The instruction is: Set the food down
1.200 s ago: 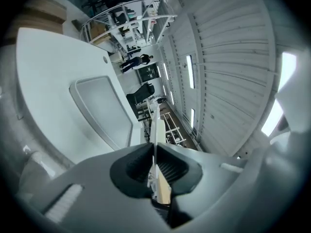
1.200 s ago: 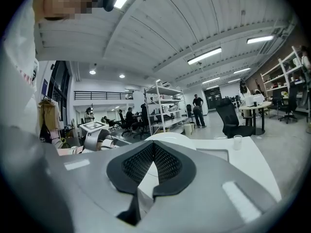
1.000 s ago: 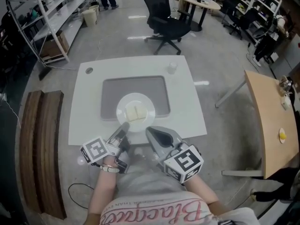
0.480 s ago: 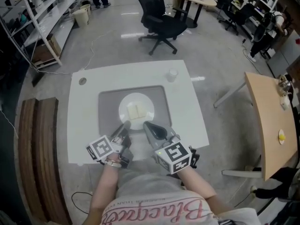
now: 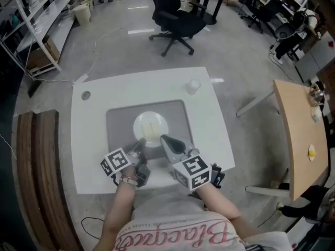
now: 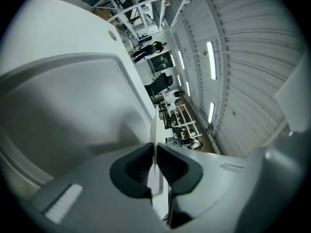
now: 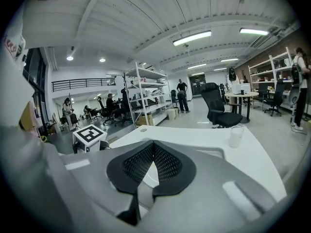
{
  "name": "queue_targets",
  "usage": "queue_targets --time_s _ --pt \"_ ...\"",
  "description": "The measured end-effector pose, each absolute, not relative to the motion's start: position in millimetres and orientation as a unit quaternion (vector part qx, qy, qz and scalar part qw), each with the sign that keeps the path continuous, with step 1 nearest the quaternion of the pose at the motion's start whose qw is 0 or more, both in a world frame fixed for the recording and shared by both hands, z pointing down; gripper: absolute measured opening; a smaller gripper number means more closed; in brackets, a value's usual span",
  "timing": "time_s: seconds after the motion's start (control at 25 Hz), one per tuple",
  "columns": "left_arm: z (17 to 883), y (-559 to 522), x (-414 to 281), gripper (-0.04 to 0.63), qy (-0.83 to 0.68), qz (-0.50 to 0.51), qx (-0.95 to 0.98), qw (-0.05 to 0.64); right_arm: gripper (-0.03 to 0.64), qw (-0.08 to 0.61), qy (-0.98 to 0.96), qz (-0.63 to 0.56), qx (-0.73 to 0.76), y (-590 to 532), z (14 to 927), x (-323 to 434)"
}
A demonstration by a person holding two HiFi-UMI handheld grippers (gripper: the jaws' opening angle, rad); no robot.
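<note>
A white plate (image 5: 151,127) with a pale slice of food (image 5: 150,124) sits over the grey tray (image 5: 118,120) on the white table (image 5: 89,135). I cannot tell whether the plate touches the tray. My left gripper (image 5: 140,141) is at the plate's near left rim. In the left gripper view the left gripper (image 6: 154,148) is shut on the thin plate rim (image 6: 153,125), seen edge-on. My right gripper (image 5: 163,138) is by the plate's near right rim. In the right gripper view the right gripper (image 7: 153,147) is shut with nothing between its pads.
A small clear cup (image 5: 194,86) stands at the table's far right corner, also visible as the cup (image 7: 236,136). A black office chair (image 5: 175,12) is beyond the table. A wooden bench (image 5: 34,166) lies to the left, a wooden table (image 5: 301,135) to the right.
Both grippers have moved forward over the table's near edge. The plate has gone with them, from overhanging the tray's near edge to lying within it.
</note>
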State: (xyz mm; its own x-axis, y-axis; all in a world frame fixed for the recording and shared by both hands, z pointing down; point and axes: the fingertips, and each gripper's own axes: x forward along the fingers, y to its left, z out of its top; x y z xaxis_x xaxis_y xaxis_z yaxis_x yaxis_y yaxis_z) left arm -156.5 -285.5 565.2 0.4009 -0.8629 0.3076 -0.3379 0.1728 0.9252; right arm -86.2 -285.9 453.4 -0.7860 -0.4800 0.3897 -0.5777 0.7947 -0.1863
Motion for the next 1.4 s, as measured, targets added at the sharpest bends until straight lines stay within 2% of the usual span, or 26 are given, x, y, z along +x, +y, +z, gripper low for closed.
queue_targets --time_s 0.16,0.48,0.52,0.6,0.8,0.96,1.12,1.28,1.4 --pt "584 -282 -156 0.025 -0.510 -0.203 0.561 0.619 0.002 0.176 -0.929 0.158 0.283 -288 462 -85" --pt "598 -277 -162 0.035 -0.545 -0.156 0.532 0.629 0.002 0.187 -0.927 0.161 0.282 -288 465 -86" --pt "597 -277 -162 0.060 -0.549 -0.147 0.536 0.624 0.002 0.188 -0.927 0.161 0.281 -288 465 -86" --pt "594 -279 -159 0.153 -0.558 -0.125 0.547 0.612 0.002 0.190 -0.928 0.160 0.278 -286 466 -85" --pt "596 -278 -163 0.261 -0.608 -0.051 0.555 0.566 0.002 0.188 -0.929 0.160 0.274 -284 466 -84" --pt "594 -279 -171 0.349 -0.654 0.016 0.569 0.499 0.002 0.187 -0.930 0.158 0.273 -283 465 -84" --pt "567 -283 -174 0.360 -0.677 0.043 0.614 0.403 0.002 0.183 -0.931 0.159 0.273 -280 465 -85" --pt "509 -281 -173 0.359 -0.697 0.054 0.677 0.231 0.002 0.178 -0.933 0.152 0.273 -277 461 -84" --pt "471 -268 -171 0.288 -0.711 0.063 0.690 0.124 0.002 0.159 -0.941 0.130 0.270 -273 453 -81"
